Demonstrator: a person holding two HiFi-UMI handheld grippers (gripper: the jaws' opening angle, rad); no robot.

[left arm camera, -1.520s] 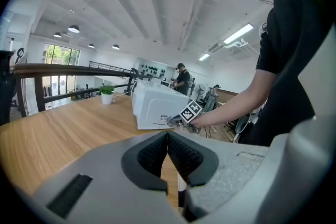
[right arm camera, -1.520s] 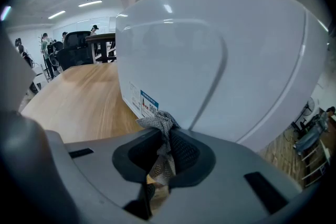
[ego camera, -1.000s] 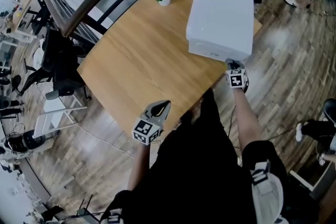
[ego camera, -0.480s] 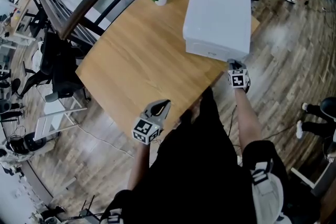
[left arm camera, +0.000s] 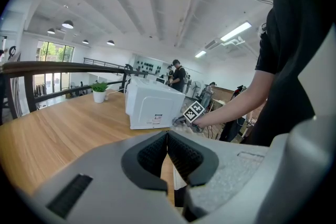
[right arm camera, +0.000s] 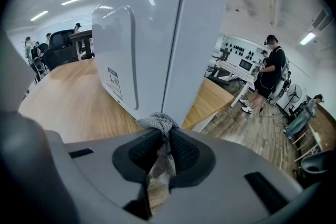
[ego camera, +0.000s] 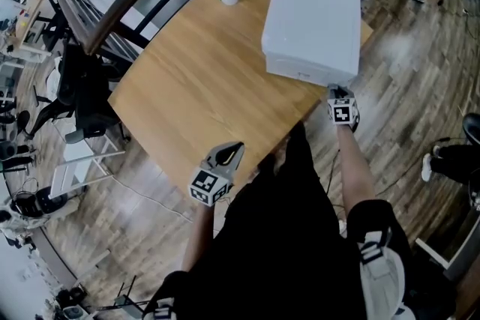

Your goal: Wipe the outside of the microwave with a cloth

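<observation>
Barely any change: the right hand-held gripper [right arm camera: 164, 145] still pinches the cloth [right arm camera: 159, 122] at the near bottom corner of the microwave [ego camera: 313, 11] on the desk [ego camera: 199, 90]. The left hand-held gripper [left arm camera: 168, 150] stays closed and empty. The wipe looks barely started.

White boxy microwave [ego camera: 311, 19], upright, door shut, on worktop [ego camera: 202, 86] corner nr edge. Grey cloth [right arm camera: 157, 123], bunched, pinched in right tongs [right arm camera: 161, 140], prob. touching microwave's lower corner.
</observation>
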